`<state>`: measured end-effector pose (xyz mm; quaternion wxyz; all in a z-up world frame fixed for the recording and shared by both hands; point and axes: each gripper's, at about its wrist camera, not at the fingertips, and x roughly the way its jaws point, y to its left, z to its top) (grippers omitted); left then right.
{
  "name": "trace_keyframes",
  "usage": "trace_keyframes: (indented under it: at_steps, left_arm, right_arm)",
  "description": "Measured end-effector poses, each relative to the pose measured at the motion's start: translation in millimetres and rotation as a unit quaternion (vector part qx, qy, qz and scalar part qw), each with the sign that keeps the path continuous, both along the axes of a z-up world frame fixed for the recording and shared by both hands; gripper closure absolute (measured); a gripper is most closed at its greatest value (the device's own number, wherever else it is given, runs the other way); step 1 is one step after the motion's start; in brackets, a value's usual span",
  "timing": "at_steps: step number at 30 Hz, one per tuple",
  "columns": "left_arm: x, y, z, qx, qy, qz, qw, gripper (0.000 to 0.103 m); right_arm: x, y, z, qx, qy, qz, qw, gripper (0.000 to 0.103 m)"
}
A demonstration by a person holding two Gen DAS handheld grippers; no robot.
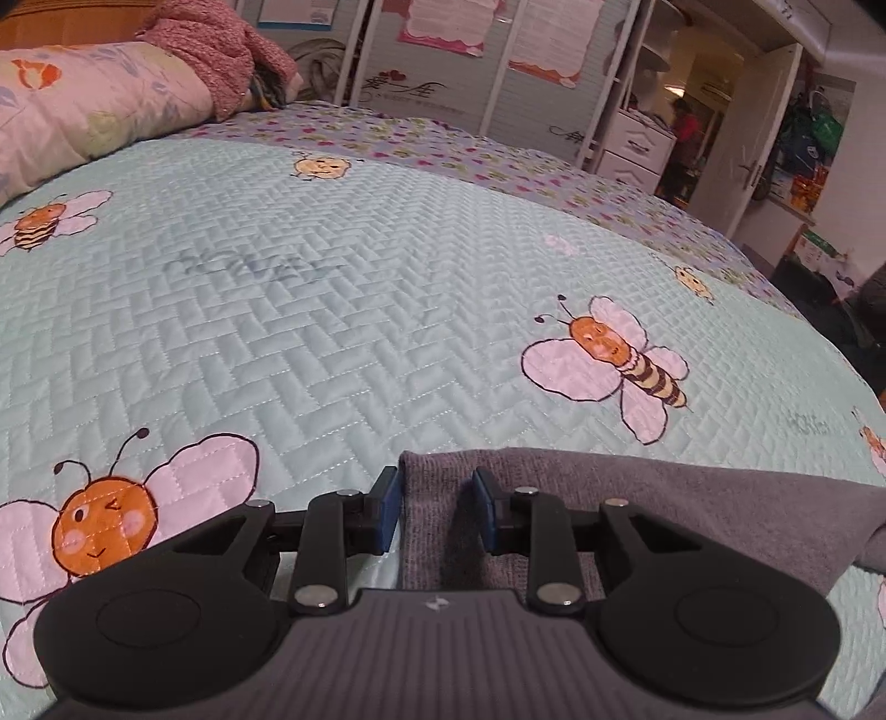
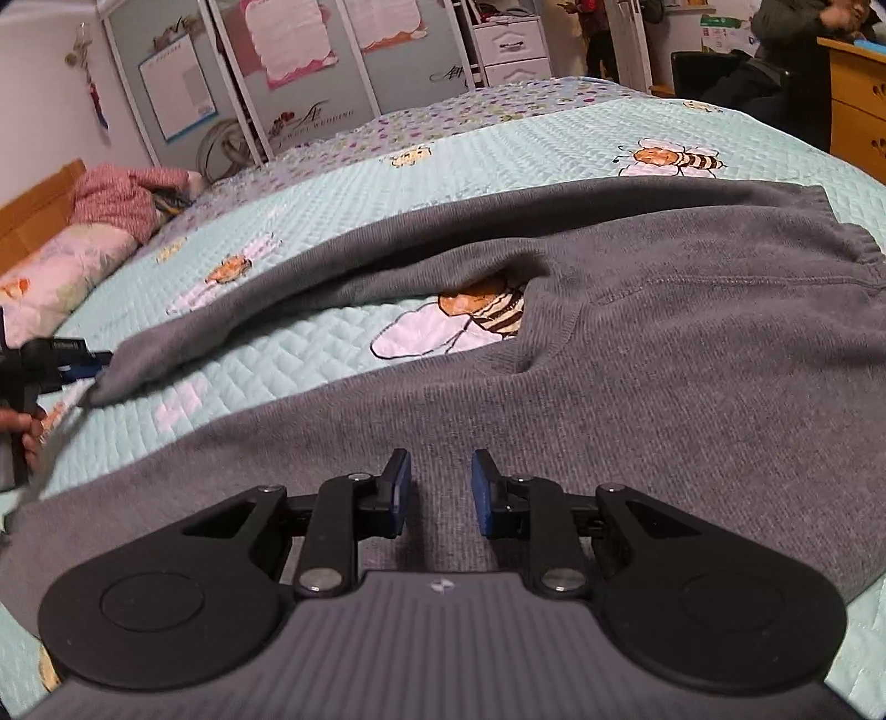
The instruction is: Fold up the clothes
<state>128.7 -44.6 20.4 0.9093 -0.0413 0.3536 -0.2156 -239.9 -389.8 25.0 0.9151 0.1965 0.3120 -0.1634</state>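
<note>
Sweater [image 2: 637,387]: one, grey, on bedspread [image 1: 332,332]; tools: two.

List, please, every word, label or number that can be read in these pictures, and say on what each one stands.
"HONEY": faint stitched word on the bedspread; the reading is uncertain.
"SWEET WEDDING": under a large script letter on the wardrobe door; small, so uncertain.
Posters on the wardrobe doors: text too small to read.
White notice: blurred, unreadable.
No numbers can be read.

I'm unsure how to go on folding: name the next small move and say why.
Probably close the left tongs on the leg hem of the grey trousers: that hem lies between their parted pads, while the right tongs hover open over the other leg.
</note>
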Motion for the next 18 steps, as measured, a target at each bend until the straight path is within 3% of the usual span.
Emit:
trace_keyframes:
  at_steps: [3,6,9,12,15,18]
  left_arm:
    - [-2,-1,-1,0.001,0.003,-0.013,0.9999,0.078]
    - [-4,-2,0,0.003,0.005,-0.029,0.9995,0.096]
    - [-11,-8,7,0.021,-0.012,-0.043,0.9988,0.099]
    - [-13,-10,23,0.009,-0.015,-0.047,0.9987,0.100]
    - [17,3,43,-0.069,0.004,0.013,0.9975,0.100]
    - [61,16,46,-0.118,0.015,0.119,0.9857,0.102]
  right_arm:
    - [2,2,-2,-0.007,0.003,0.002,1.000,0.077]
    - [4,4,-4,-0.014,0.004,0.003,1.000,0.077]
    - [4,5,-4,-0.019,0.004,0.005,1.000,0.077]
    - [3,4,-4,-0.018,0.003,0.008,1.000,0.077]
    - [2,3,-5,-0.018,0.001,0.011,1.000,0.077]
    - [4,5,-7,-0.029,0.000,0.012,1.000,0.077]
